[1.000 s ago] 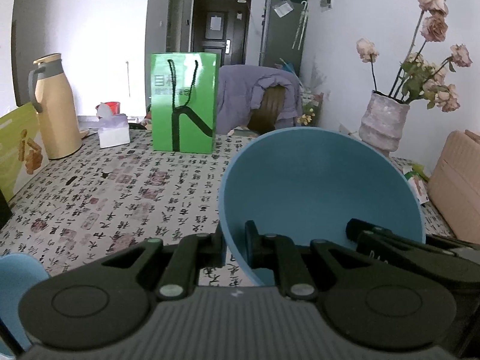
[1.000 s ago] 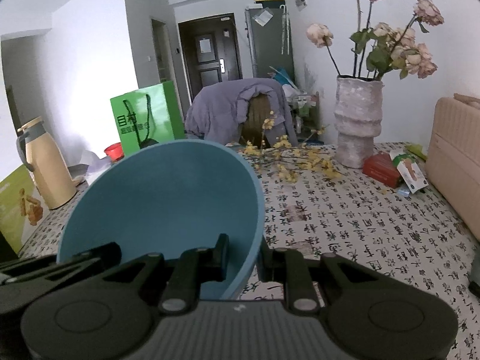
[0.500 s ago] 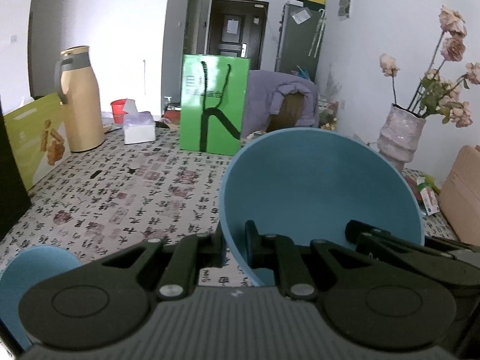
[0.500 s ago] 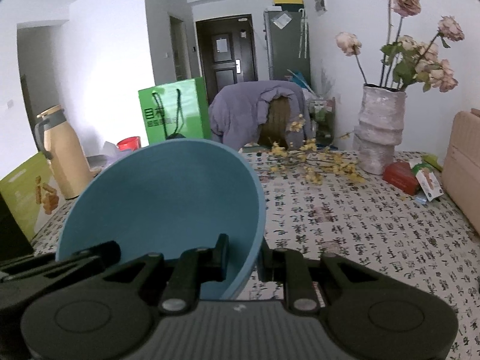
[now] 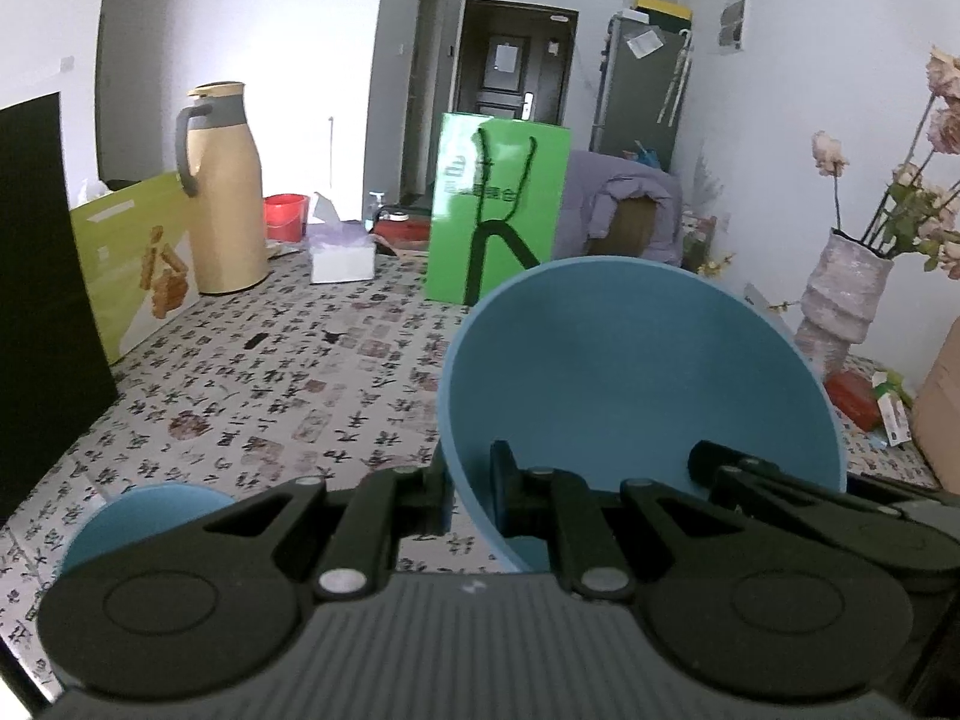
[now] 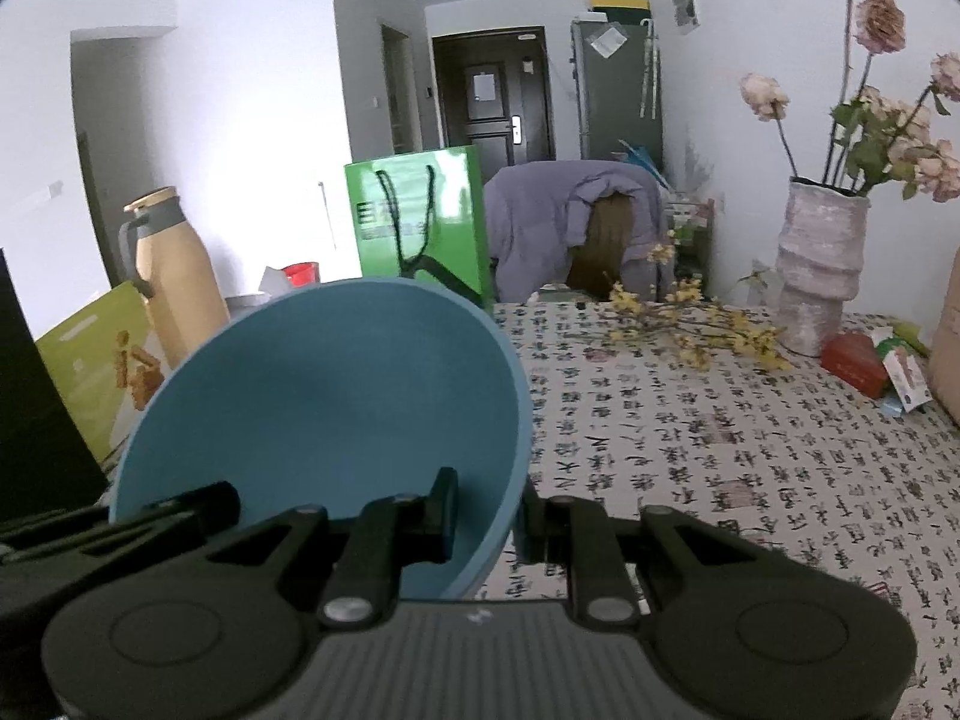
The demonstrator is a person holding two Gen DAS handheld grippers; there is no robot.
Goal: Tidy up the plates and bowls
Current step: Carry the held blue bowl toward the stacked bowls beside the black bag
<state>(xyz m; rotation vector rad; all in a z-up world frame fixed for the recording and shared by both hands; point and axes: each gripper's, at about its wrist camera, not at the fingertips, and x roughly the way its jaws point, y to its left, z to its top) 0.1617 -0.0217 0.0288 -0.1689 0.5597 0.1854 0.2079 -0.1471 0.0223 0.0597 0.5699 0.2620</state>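
Observation:
A large blue bowl [image 5: 636,396] is held in the air above the patterned table [image 5: 288,396], tilted with its hollow facing me. My left gripper [image 5: 471,495] is shut on the bowl's left rim, one finger inside and one outside. My right gripper [image 6: 486,516] is shut on the same blue bowl [image 6: 336,396] at its right rim. The right gripper's fingers [image 5: 738,474] show at the far side of the bowl in the left wrist view. A second, smaller blue dish [image 5: 138,519] rests on the table at the lower left, partly hidden behind my left gripper.
A tan thermos jug [image 5: 225,192], a green snack box [image 5: 138,264], a tissue box [image 5: 342,255] and a green paper bag [image 5: 498,210] stand at the table's far side. A vase of dried flowers [image 6: 819,264], yellow sprigs [image 6: 696,324] and small cartons [image 6: 864,360] sit at the right. A dark panel [image 5: 36,300] rises at the left edge.
Both grippers have carried the blue bowl leftward over the table. The thermos, green bag and dark panel have slid rightward in view, and more of the small blue dish shows.

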